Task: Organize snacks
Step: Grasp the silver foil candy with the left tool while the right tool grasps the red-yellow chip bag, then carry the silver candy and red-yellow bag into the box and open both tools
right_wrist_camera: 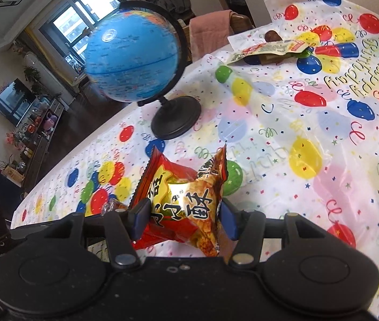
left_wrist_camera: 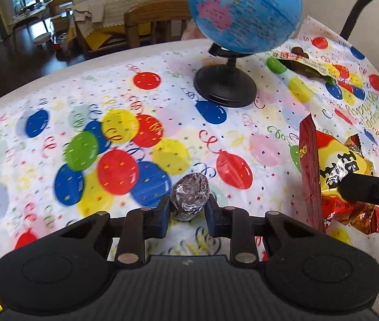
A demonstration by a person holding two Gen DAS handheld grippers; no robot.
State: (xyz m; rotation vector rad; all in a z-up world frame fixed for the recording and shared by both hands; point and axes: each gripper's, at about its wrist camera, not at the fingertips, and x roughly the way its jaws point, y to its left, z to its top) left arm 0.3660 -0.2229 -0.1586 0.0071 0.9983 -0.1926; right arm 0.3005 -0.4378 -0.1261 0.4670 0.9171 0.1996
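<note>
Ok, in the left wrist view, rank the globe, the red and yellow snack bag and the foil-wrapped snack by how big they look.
1. globe, cut off at the top edge
2. red and yellow snack bag, partly behind the right tongs
3. foil-wrapped snack, smallest though nearest the camera

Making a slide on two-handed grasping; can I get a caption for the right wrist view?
Right gripper clamps a red snack packet above the balloon tablecloth, globe behind.

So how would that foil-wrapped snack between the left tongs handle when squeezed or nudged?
The foil-wrapped snack is crinkled, so it probably dents easily. It looks rounded, so a nudge might roll it across the glossy tablecloth. Small, so probably light in the left tongs.
</note>
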